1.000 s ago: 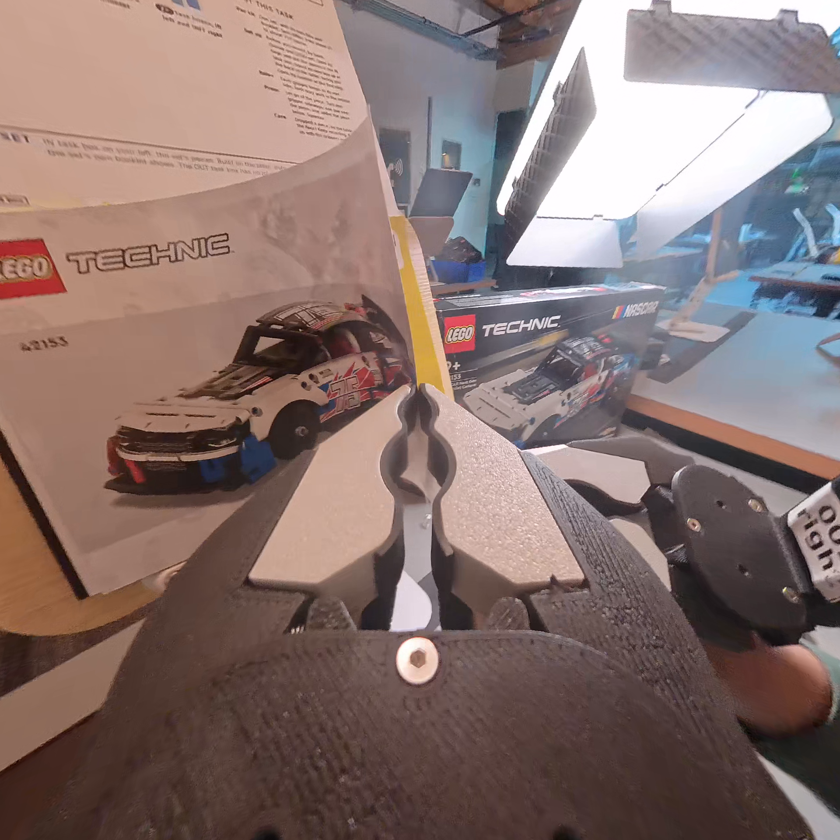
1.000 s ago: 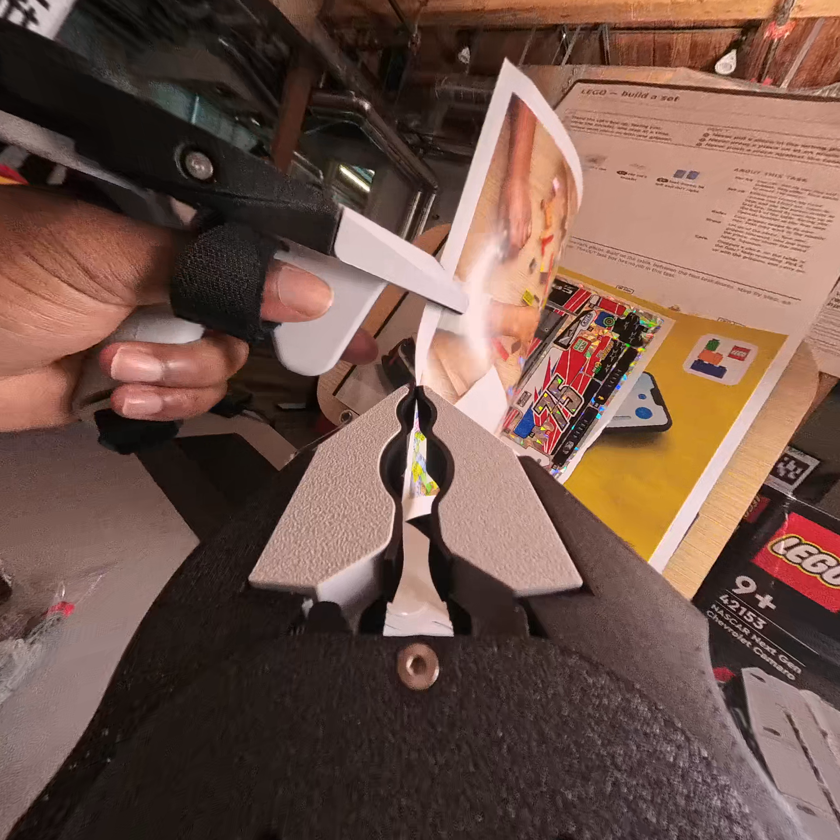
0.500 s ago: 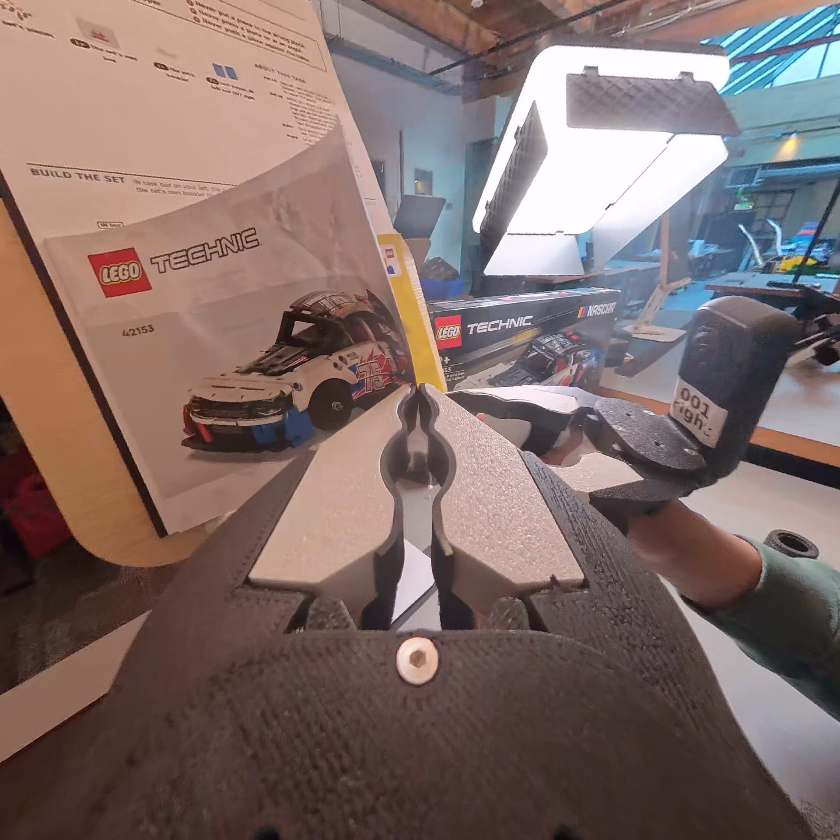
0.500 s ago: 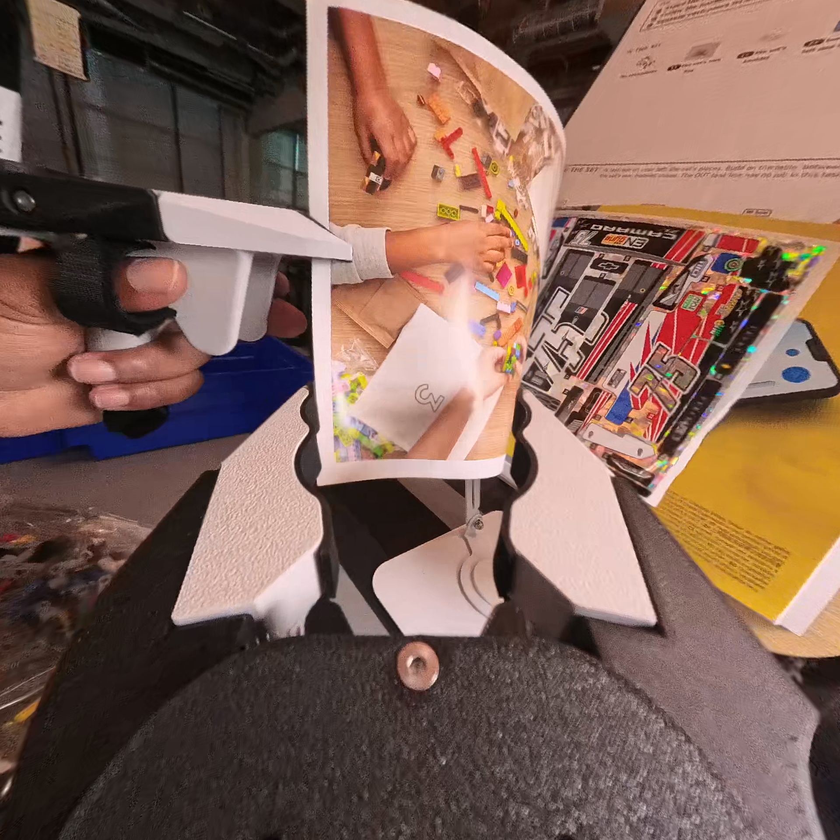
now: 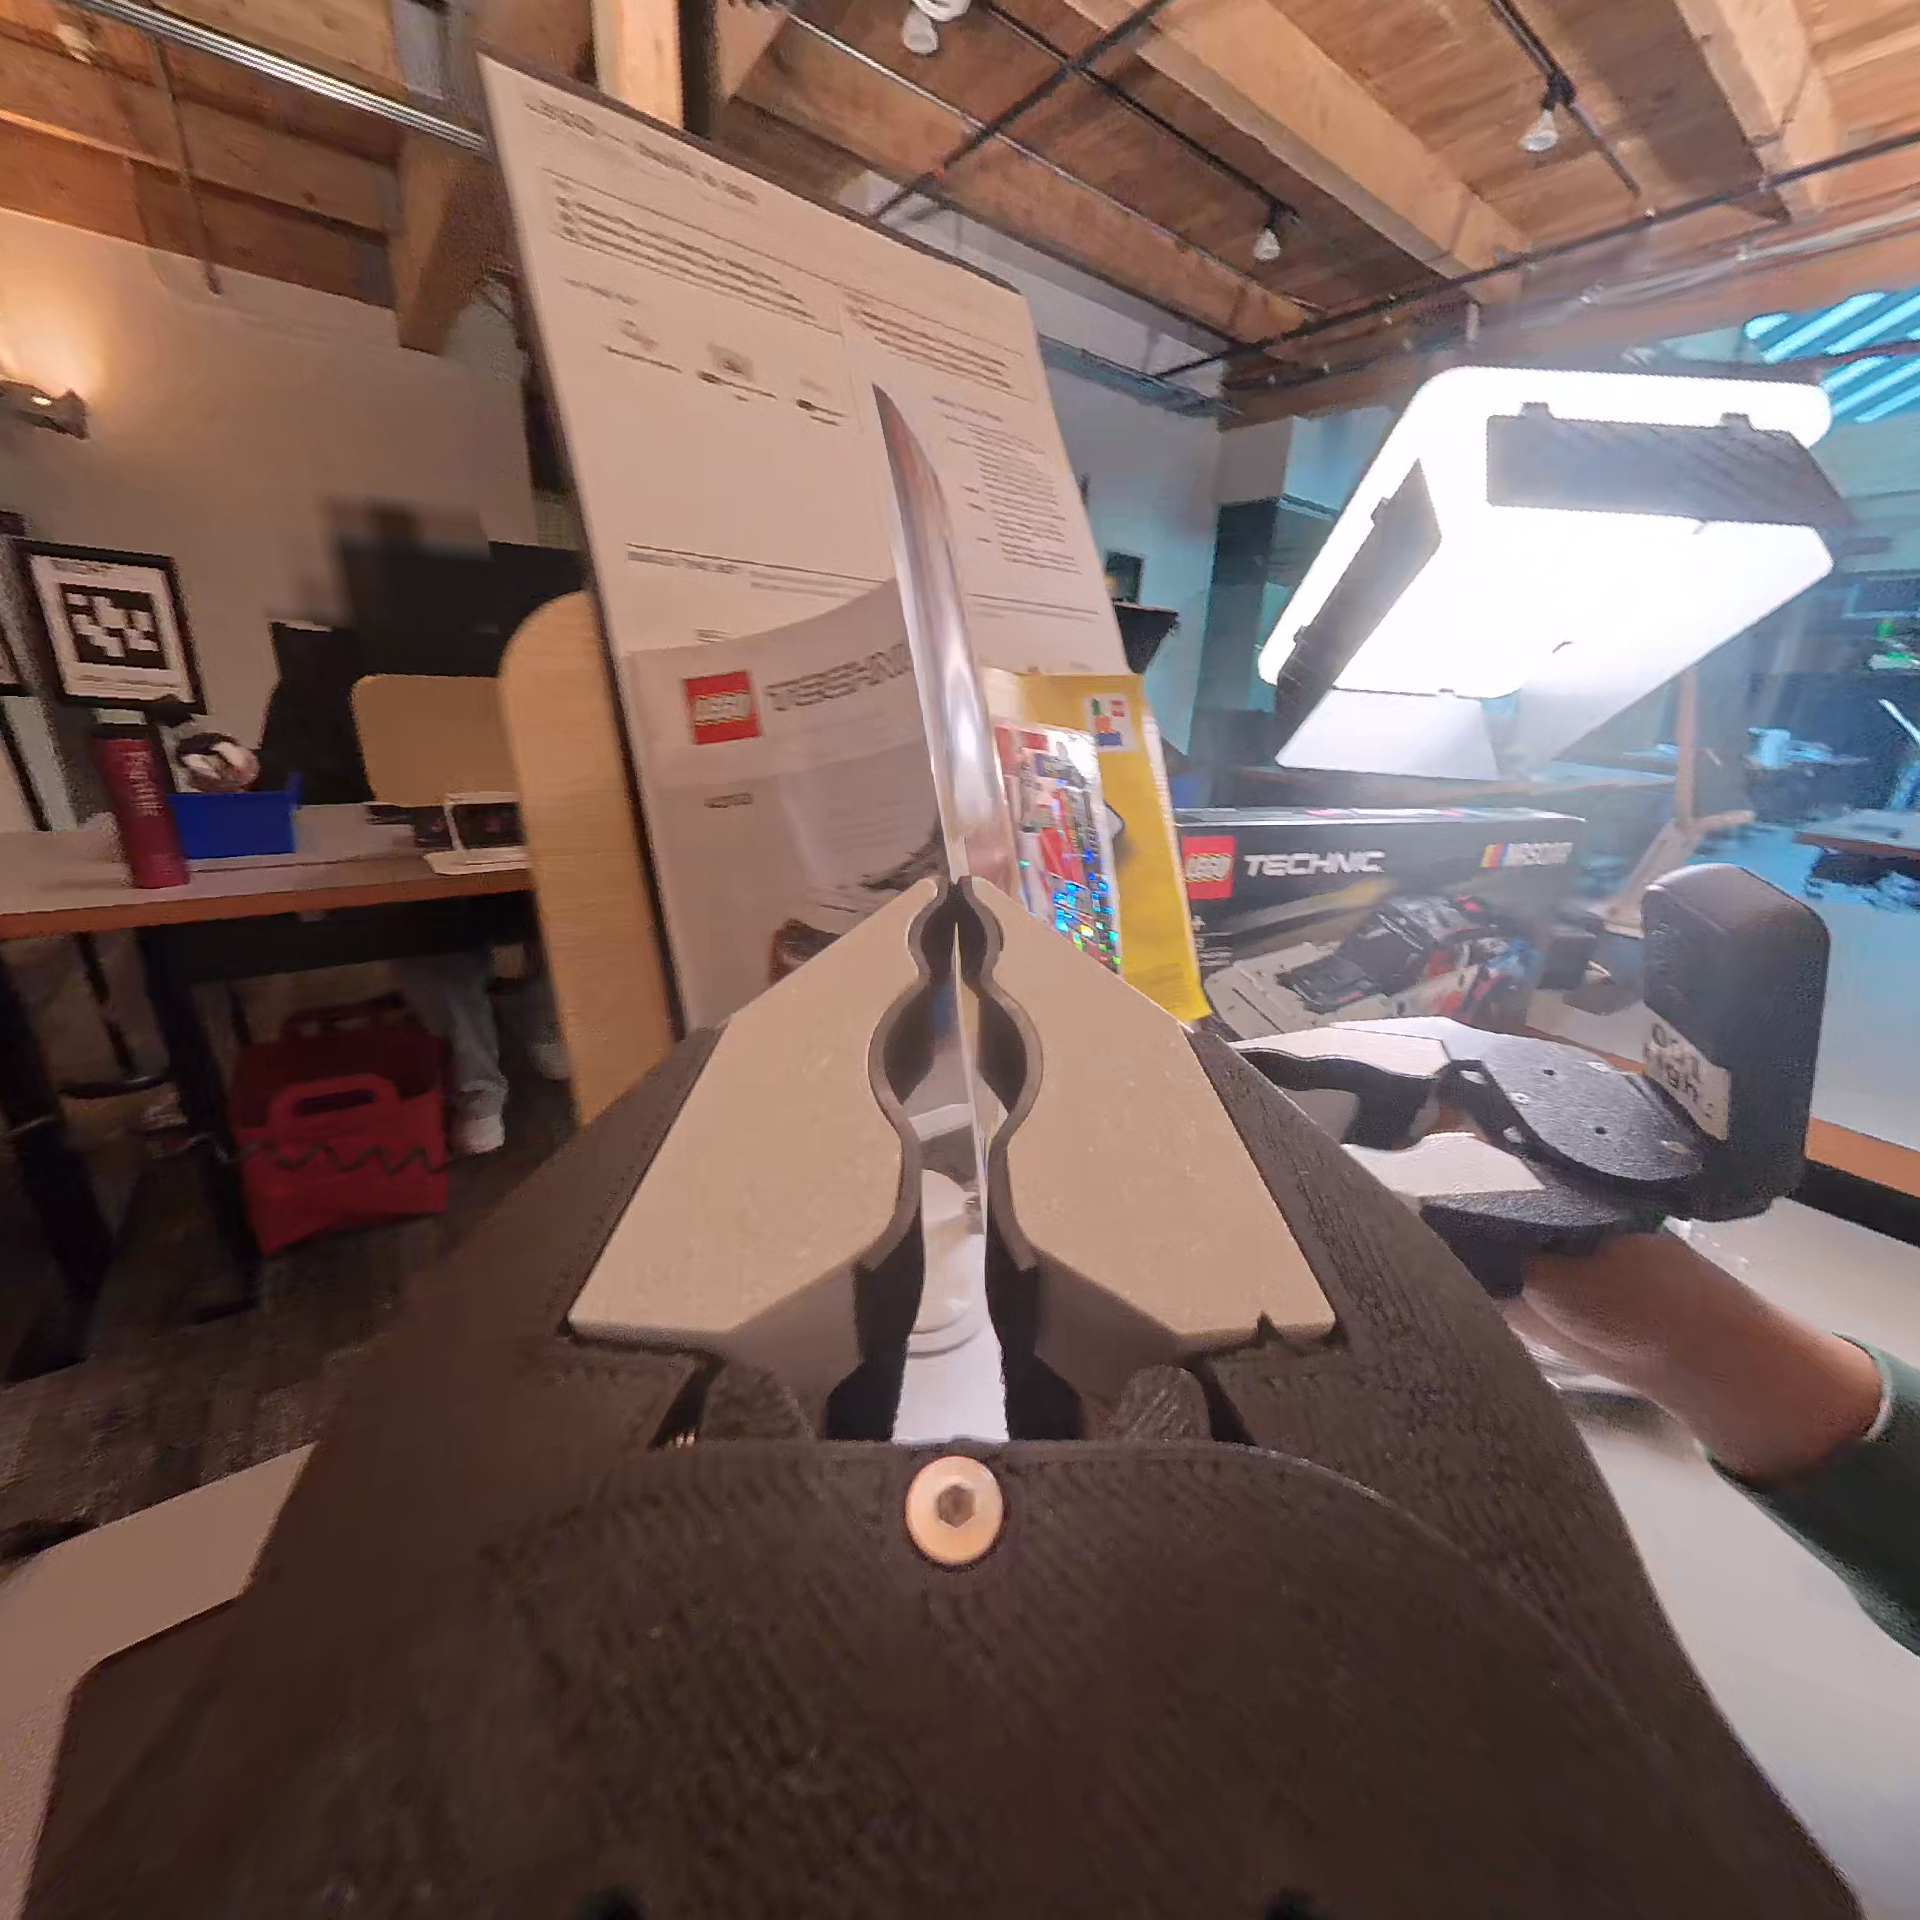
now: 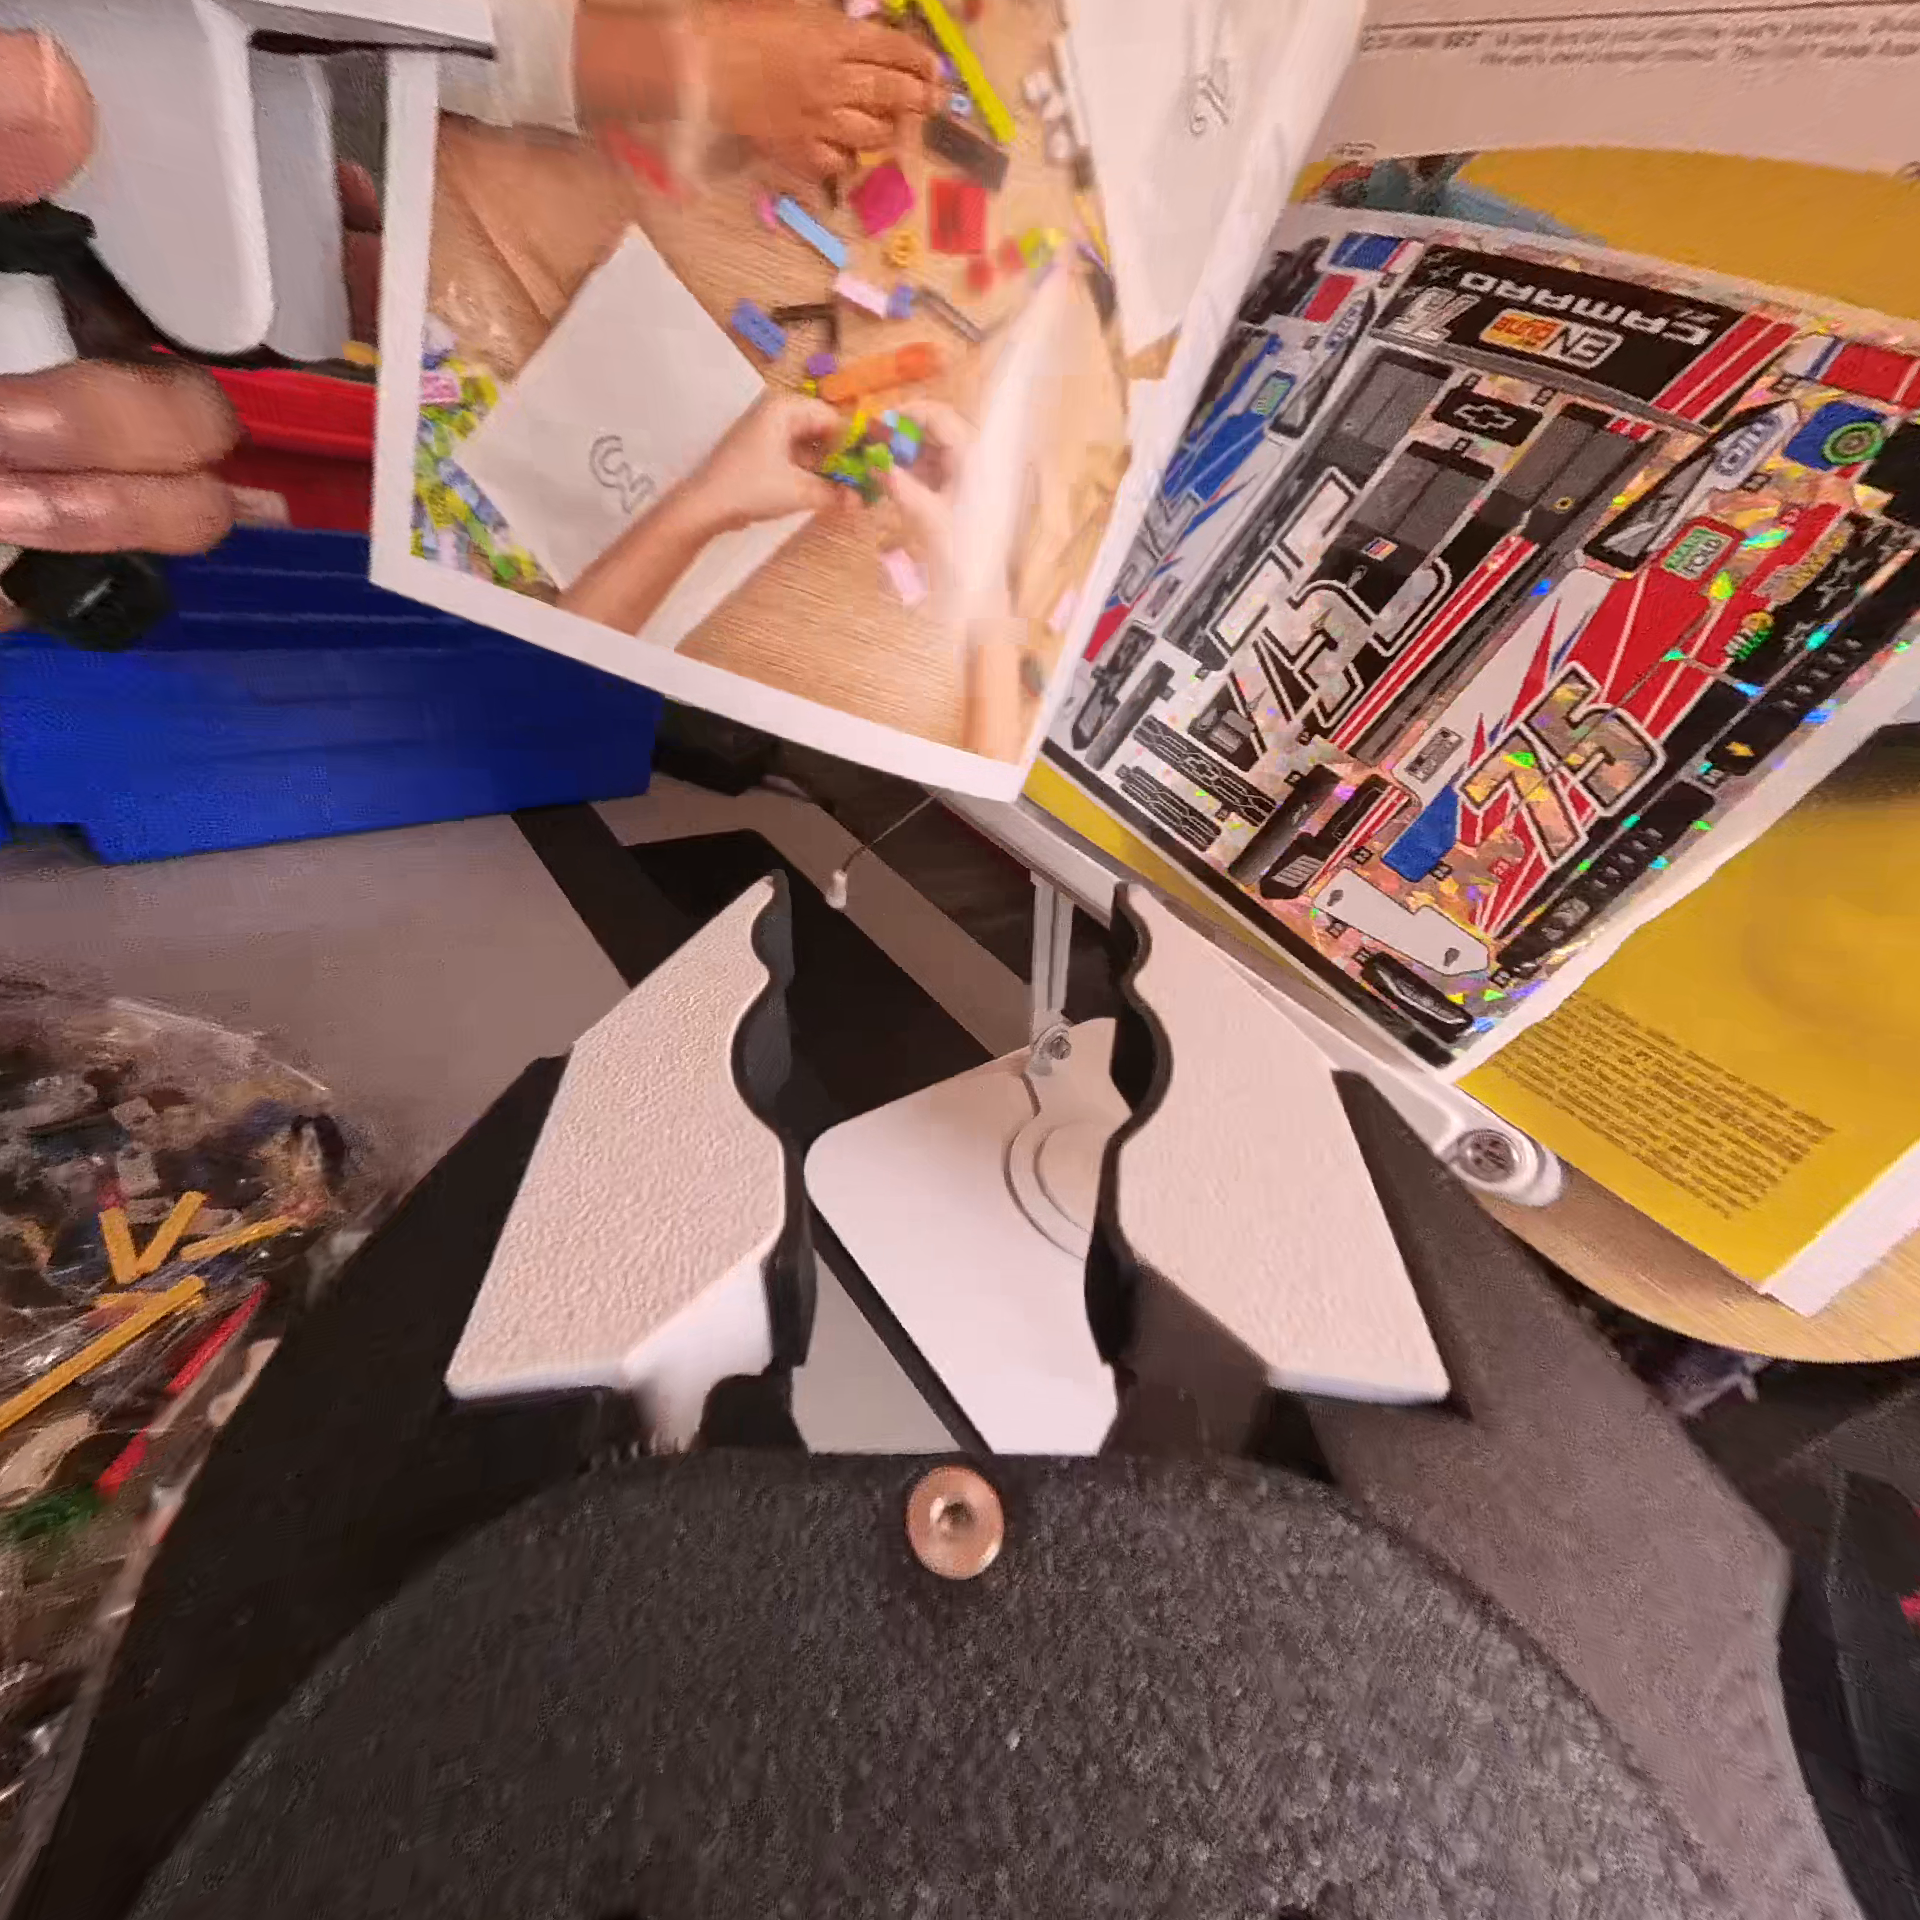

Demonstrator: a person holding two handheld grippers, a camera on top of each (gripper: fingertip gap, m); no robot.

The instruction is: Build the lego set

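Booklet page [image 5: 940,665] pinched edge-on in the left gripper [image 5: 954,883], its grey fingers closed tight on the thin glossy sheet, which rises straight up from the tips. Right gripper [image 6: 951,914] sits with fingers spread wide, nothing between them, hovering over the white stand base [image 6: 935,1226]. Just above it, the same page [image 6: 707,416] shows its printed photo side, curling off the yellow booklet [image 6: 1704,1049], where the holographic sticker sheet [image 6: 1475,623] lies. Behind stands the lego box [image 5: 1382,914]. Bagged lego pieces [image 6: 135,1236] wait at the left, near a blue bin [image 6: 312,717].
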